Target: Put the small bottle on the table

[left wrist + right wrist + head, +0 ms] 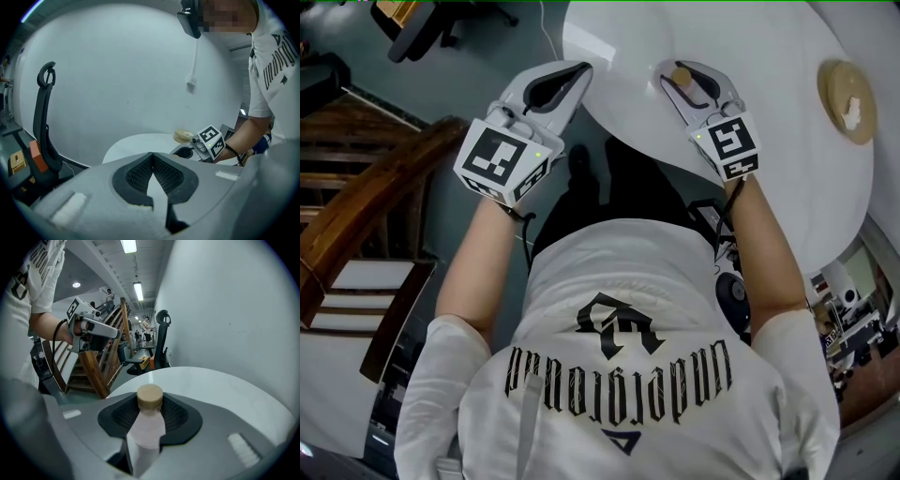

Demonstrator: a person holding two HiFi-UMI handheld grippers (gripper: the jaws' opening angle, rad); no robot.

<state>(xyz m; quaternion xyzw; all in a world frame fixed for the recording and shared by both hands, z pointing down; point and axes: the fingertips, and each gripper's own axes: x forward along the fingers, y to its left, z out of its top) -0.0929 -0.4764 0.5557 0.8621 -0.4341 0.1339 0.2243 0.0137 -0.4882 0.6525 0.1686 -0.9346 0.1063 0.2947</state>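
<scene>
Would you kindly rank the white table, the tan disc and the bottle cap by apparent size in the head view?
Largest to smallest:
1. white table
2. tan disc
3. bottle cap
No close calls.

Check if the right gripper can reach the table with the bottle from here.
Probably yes. The right gripper, shut on the small bottle, hangs over the white table near its edge, and the surface ahead looks bare; the tan round object lies well aside.

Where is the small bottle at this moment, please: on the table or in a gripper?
In a gripper: the right gripper is shut on the small bottle, held over the white table.
</scene>
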